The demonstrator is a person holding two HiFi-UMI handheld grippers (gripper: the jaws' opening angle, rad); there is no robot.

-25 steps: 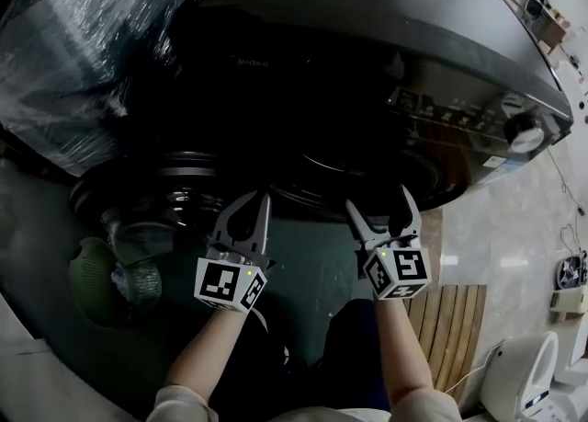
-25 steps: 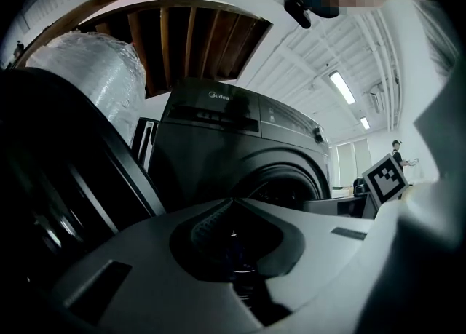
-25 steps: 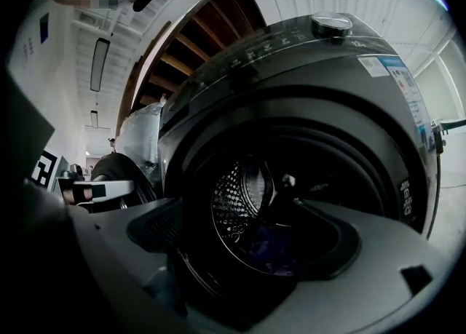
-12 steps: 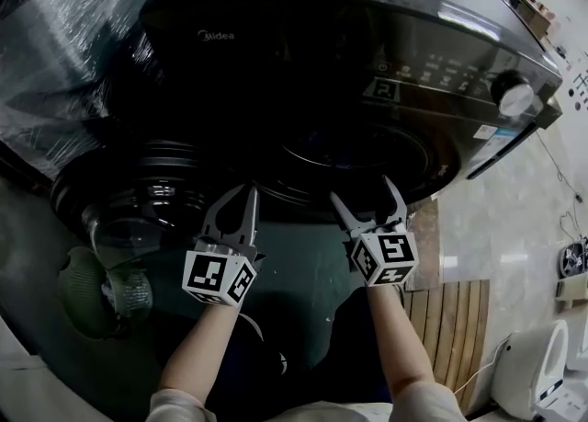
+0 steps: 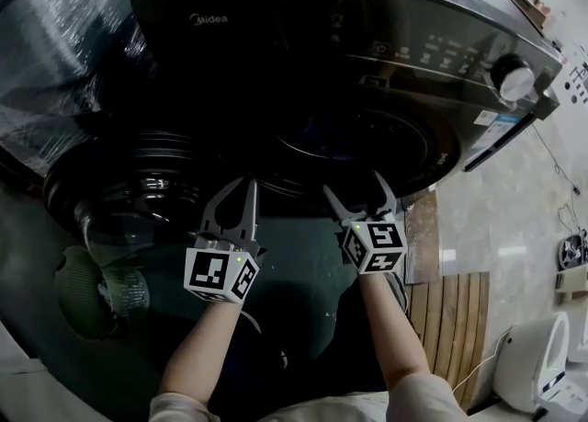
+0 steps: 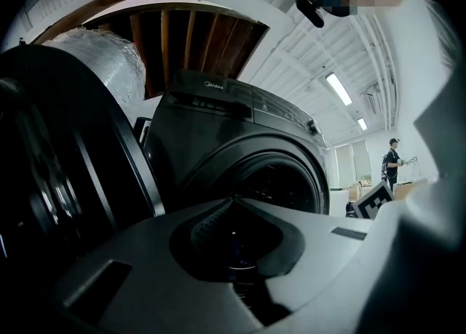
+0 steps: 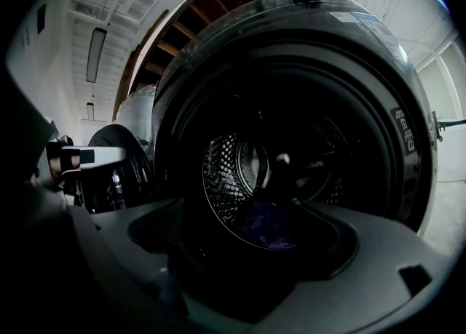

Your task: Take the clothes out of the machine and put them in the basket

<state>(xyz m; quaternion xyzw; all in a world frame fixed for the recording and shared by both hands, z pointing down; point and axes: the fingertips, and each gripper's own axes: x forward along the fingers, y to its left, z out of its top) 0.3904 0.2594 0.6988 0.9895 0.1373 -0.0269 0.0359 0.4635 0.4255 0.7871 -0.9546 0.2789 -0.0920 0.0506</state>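
Observation:
The dark front-loading washing machine [image 5: 367,52] has its round door [image 5: 129,195] swung open to the left. A purple-blue garment [image 7: 271,231] lies low in the perforated drum [image 7: 226,172]; the head view shows it only as a bluish patch [image 5: 322,131]. My right gripper [image 5: 354,183] is open and empty, just in front of the drum's lower rim. My left gripper [image 5: 246,183] is to its left, near the door hinge side, with its tips together on nothing. A green basket [image 5: 78,287] sits on the floor at lower left, partly under the door.
A plastic-wrapped bulk [image 5: 64,34] stands left of the machine. A wooden slatted mat [image 5: 450,310] and a white appliance [image 5: 533,374] lie to the right on the floor. A person [image 6: 393,161] stands far off in the left gripper view.
Both grippers have edged up and slightly left toward the drum opening, the right one closer to the rim. Their jaw states look the same.

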